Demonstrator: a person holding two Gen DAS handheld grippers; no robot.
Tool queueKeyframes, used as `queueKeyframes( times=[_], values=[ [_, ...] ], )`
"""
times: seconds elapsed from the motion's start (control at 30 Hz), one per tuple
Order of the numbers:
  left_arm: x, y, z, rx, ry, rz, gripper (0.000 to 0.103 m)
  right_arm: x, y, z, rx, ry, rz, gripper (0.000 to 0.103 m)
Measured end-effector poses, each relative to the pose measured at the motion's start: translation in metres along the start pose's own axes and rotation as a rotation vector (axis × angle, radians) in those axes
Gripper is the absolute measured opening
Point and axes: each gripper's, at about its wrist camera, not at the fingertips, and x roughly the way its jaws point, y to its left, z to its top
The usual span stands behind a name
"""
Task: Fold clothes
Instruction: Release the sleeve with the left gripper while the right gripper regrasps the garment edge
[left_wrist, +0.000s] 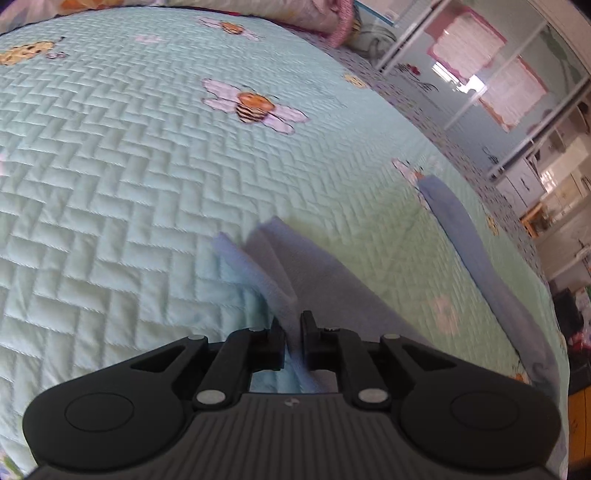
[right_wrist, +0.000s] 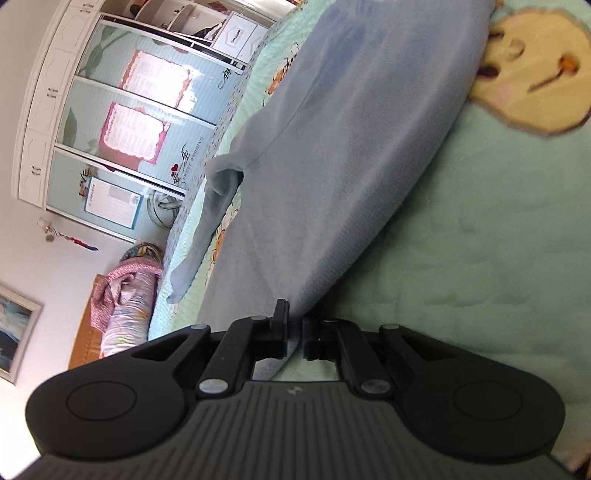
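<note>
A bed (left_wrist: 147, 177) carries a mint quilted bedspread (right_wrist: 480, 229) with bee motifs. A light-blue garment (right_wrist: 332, 147) lies spread across it, one sleeve (right_wrist: 207, 229) trailing alongside. The left tool (left_wrist: 293, 325) is clenched on a folded garment edge; the right tool (right_wrist: 294, 325) is clenched on its corner.

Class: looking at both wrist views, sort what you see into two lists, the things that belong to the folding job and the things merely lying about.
Belongs to the job:
blue garment
left gripper, closed on the garment
right gripper, closed on the garment
quilt, the work surface

Lying about:
bedding roll
wardrobe
picture
</note>
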Motion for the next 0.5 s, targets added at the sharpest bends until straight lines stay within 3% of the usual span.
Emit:
queueKeyframes(
  times=[0.13,0.2,0.27,0.4,0.5],
  values=[
    [-0.023,0.012,0.019,-0.069,-0.086,0.077,0.016,-0.038,-0.019,0.011,0.016,-0.098,-0.058,0.019],
    [-0.035,0.013,0.027,-0.070,-0.126,0.082,0.016,-0.059,-0.027,0.021,0.025,-0.179,-0.098,0.029],
    [-0.046,0.012,0.034,-0.070,-0.164,0.084,0.016,-0.074,-0.037,0.036,0.052,-0.250,-0.109,0.032],
    [-0.053,-0.025,0.025,0.018,-0.124,-0.035,0.020,-0.076,-0.052,0.065,0.095,-0.334,-0.127,0.036],
    [-0.042,-0.069,0.001,0.125,-0.021,-0.157,0.033,-0.063,-0.059,0.082,0.117,-0.347,-0.131,0.040]
  ],
)
